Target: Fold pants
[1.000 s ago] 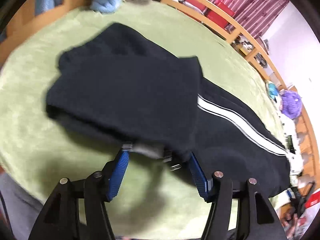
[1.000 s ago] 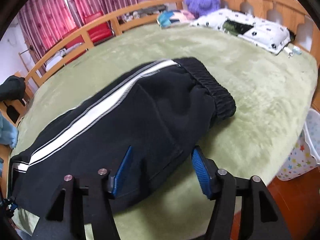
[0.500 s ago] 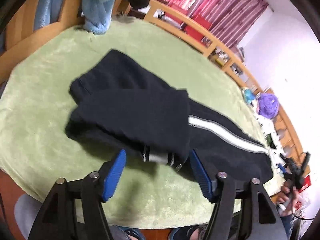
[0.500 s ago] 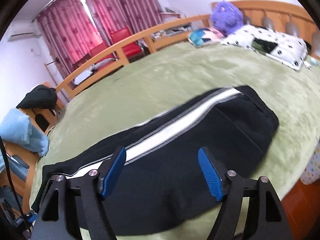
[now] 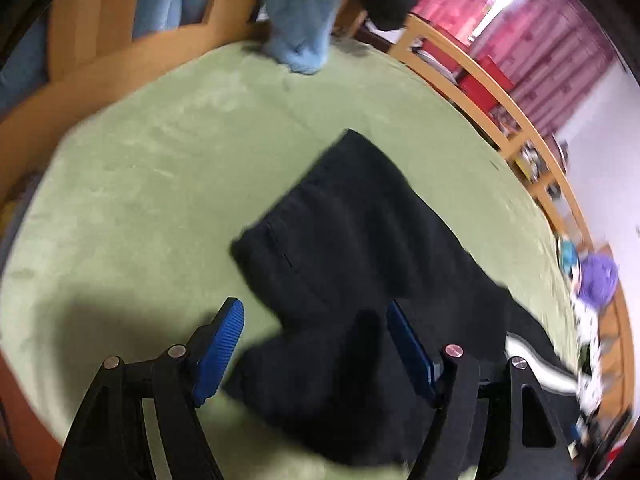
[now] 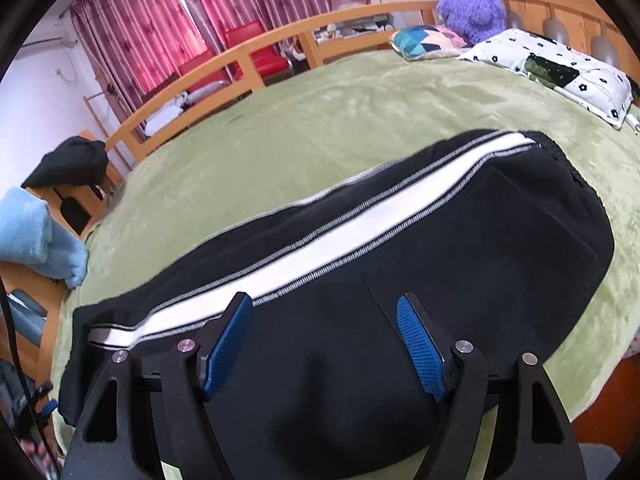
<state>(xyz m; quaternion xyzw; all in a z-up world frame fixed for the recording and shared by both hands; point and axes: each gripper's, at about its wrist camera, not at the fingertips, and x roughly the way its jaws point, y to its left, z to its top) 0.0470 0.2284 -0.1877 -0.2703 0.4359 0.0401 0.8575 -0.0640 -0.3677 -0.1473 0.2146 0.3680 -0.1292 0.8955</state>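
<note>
Black pants lie on the green bed cover, with the leg part folded over on itself. My left gripper hovers open over the near edge of that folded part; this view is blurred. In the right wrist view the pants show a white side stripe and an elastic waistband at the far right. My right gripper stands open above the near side of the pants, and its pads press on nothing.
A light blue towel hangs over the wooden bed rail at the foot end. A purple plush toy and a patterned pillow lie at the head end. A black garment sits on the rail.
My left gripper let go of the folded leg end, drew back and swung toward the fold's left side. My right gripper widened, pulled back from the waist and moved left along the pants.
</note>
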